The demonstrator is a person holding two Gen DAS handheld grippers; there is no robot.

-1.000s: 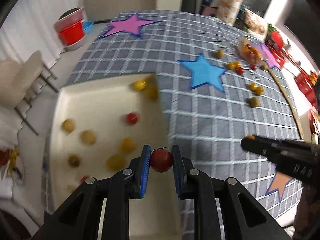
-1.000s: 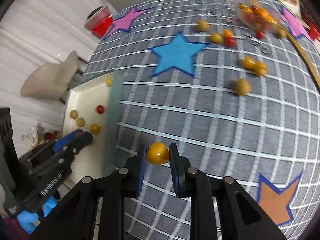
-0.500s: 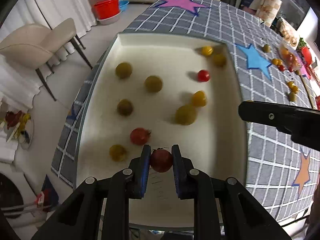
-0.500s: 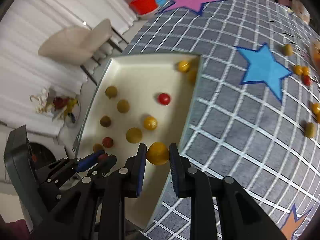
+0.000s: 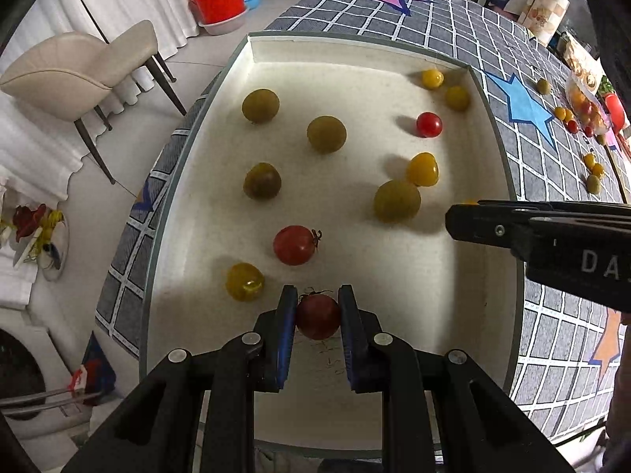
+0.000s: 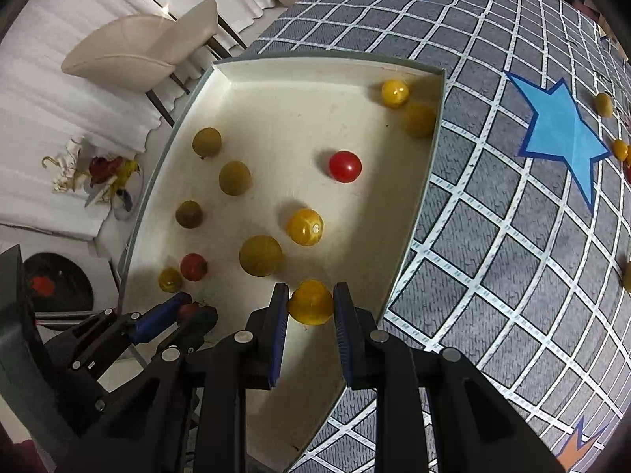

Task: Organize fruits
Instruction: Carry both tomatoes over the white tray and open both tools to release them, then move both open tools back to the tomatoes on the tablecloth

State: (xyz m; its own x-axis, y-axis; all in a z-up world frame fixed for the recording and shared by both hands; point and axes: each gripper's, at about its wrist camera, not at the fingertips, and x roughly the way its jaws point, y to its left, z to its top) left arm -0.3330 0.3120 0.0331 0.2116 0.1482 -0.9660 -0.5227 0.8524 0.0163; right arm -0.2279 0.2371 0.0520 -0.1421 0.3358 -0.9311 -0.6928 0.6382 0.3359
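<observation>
My left gripper (image 5: pixel 318 317) is shut on a dark red tomato (image 5: pixel 318 316) and holds it over the near end of the white tray (image 5: pixel 252 45). My right gripper (image 6: pixel 309 307) is shut on a yellow tomato (image 6: pixel 310 302) over the tray's (image 6: pixel 428 165) near right part. Several yellow, green and red tomatoes lie in the tray, among them a red one (image 5: pixel 294 244) and a small red one (image 6: pixel 345 166). The right gripper shows as a black bar (image 5: pixel 552 232) in the left wrist view; the left gripper (image 6: pixel 177 313) shows at lower left in the right wrist view.
The tray sits at the edge of a grey checked tablecloth (image 6: pixel 512 236) with coloured stars. More loose tomatoes (image 5: pixel 591 169) and a bag of fruit (image 5: pixel 583 102) lie far right. A beige chair (image 5: pixel 79 67) and red basins (image 5: pixel 219 0) stand on the floor to the left.
Both grippers have moved left from over the tablecloth to over the tray, each still holding its tomato. In the last half second they have come lower and closer to the tray.
</observation>
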